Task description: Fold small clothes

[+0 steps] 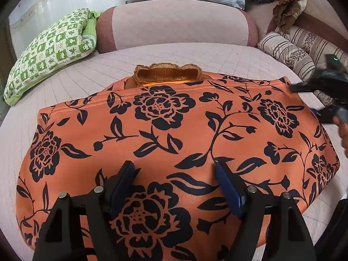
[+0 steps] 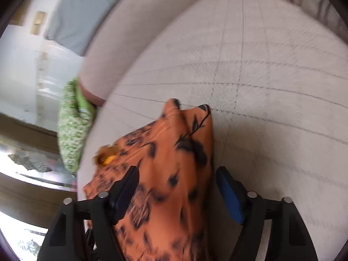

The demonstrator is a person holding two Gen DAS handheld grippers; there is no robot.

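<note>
Hovering spread over the orange garment, the left tool grips nothing. The right tool, also spread, straddles the garment's folded edge without pinching; closing now could catch only one layer and drag the fold askew on the bed.

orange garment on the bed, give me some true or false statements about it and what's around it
1. The garment has a black flower print. True.
2. A green checked pillow lies on top of the garment. False: it lies apart from it, near the bed's edge.
3. The left hand-held gripper is clamped shut on the cloth. False: its jaws stand open above it.
4. A ruffled brown collar shows at the garment's far edge. True.
5. The striped cushions are blue. False: beige and brown.
</note>
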